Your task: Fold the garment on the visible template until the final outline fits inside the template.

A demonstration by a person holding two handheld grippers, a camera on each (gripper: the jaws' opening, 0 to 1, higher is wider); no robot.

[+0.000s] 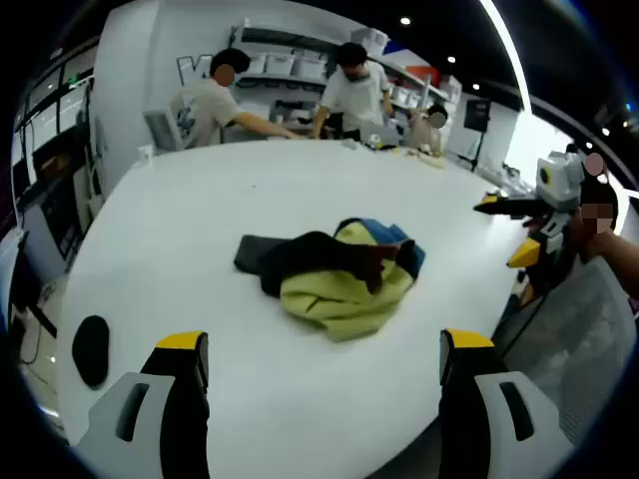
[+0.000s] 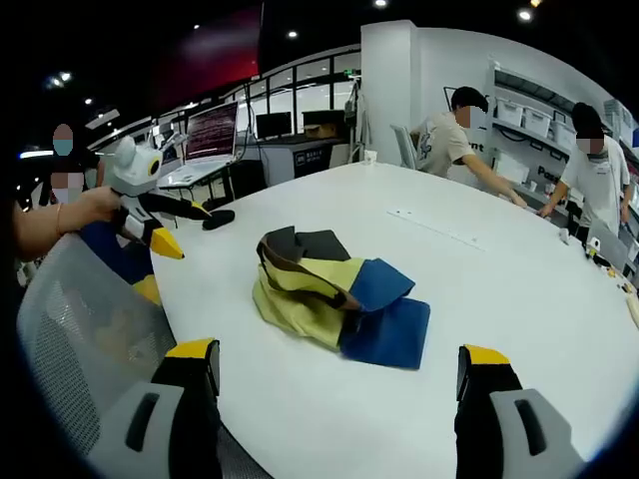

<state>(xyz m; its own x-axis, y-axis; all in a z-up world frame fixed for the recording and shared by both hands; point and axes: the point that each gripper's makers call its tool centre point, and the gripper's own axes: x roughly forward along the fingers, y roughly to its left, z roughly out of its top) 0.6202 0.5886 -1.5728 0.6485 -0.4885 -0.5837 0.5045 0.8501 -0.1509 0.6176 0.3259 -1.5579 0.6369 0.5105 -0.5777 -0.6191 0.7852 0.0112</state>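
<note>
In the left gripper view, the left gripper (image 1: 324, 364) is seen at the bottom with its jaws spread wide and nothing between them. In the right gripper view, the right gripper (image 2: 339, 374) is likewise released, jaws far apart and empty. Both are held above the near edge of the table (image 1: 200, 200), short of the garment (image 1: 334, 271).

The garment is found near the middle of the white round table, crumpled in a heap of yellow-green, blue and black cloth. In the left gripper view its long axis runs across the picture, the black part trailing to the left and the blue part lying at the right. In the right gripper view (image 2: 334, 294) the blue end points to the lower right, the black end to the upper left.

A small black object (image 1: 90, 349) lies near the table's left edge. A mesh chair (image 2: 90, 329) stands beside the table. Further off, people (image 1: 354, 95) are seen at the far side, with shelves (image 1: 290, 65) behind them and monitors (image 2: 210, 130) along the room's wall.
</note>
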